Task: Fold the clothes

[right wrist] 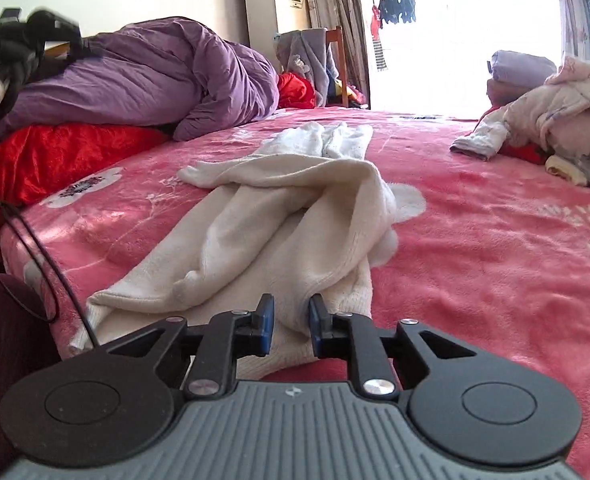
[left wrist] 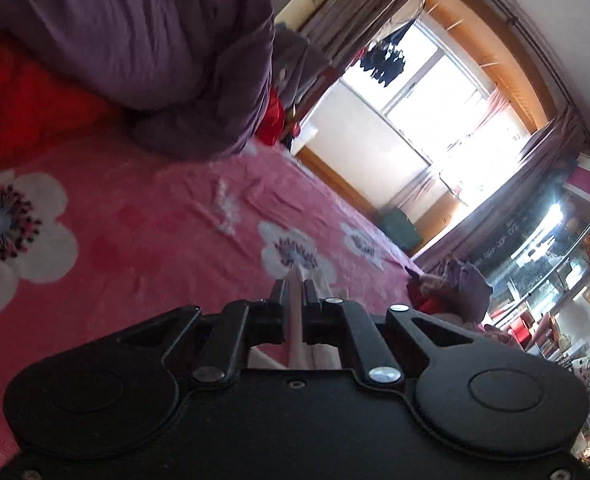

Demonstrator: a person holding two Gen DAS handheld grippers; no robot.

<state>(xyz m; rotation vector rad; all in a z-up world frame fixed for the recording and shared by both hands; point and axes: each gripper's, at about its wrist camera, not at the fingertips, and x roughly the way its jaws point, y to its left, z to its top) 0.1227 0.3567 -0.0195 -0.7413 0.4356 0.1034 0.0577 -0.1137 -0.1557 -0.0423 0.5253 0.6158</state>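
— Where do your trousers (right wrist: pixel 279 216) lie?
— Lengthwise on the bed (right wrist: pixel 495 240), from its near edge toward the middle, legs doubled back over themselves. Your right gripper (right wrist: pixel 291 320) sits at their near end, jaws apart over the cloth.
— And around them?
— A duvet (right wrist: pixel 155 76) is heaped along the bed's left edge; a clothes pile (right wrist: pixel 555 120) sits at its far right corner. Beyond the far edge stands a chair (right wrist: pixel 335 64).

Right tongs (right wrist: pixel 291 322) hover slightly apart over the near end of a rumpled cream garment (right wrist: pixel 279 208) on the pink floral bed (right wrist: pixel 495 240).
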